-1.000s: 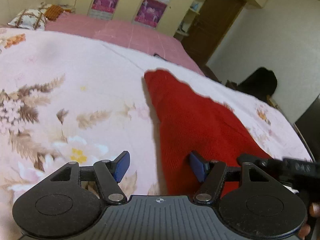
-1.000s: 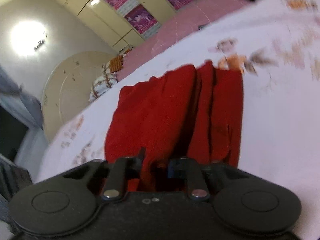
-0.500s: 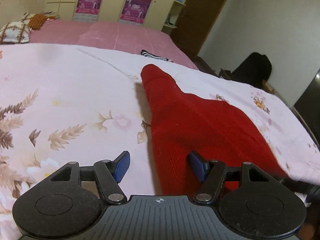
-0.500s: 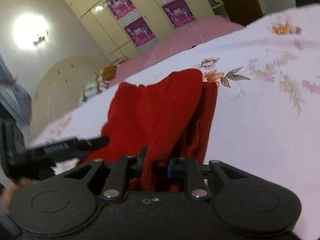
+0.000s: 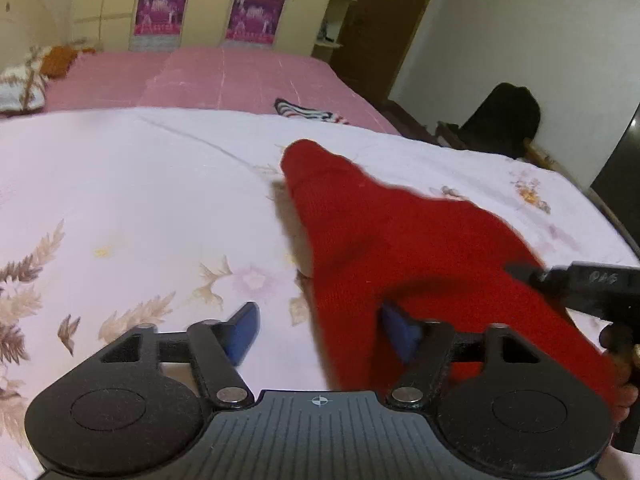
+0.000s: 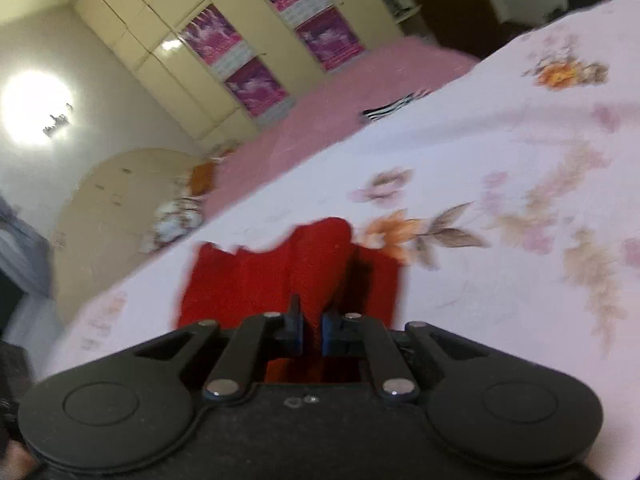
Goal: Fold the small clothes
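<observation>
Red knitted garment [image 5: 400, 248] half lifted off floral pink bedsheet [image 5: 120, 200] — right gripper [image 6: 311, 326] pinched tight on its hem to carry fold over. Left gripper [image 5: 320, 330] wide apart, edge of knit between its fingers — probably lining up grab.

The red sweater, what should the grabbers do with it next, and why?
Probably close the open left gripper on the red sweater edge. That edge lies between its fingers, ungripped, while the right gripper is shut on the cloth, lifting it off the floral bedspread.
</observation>
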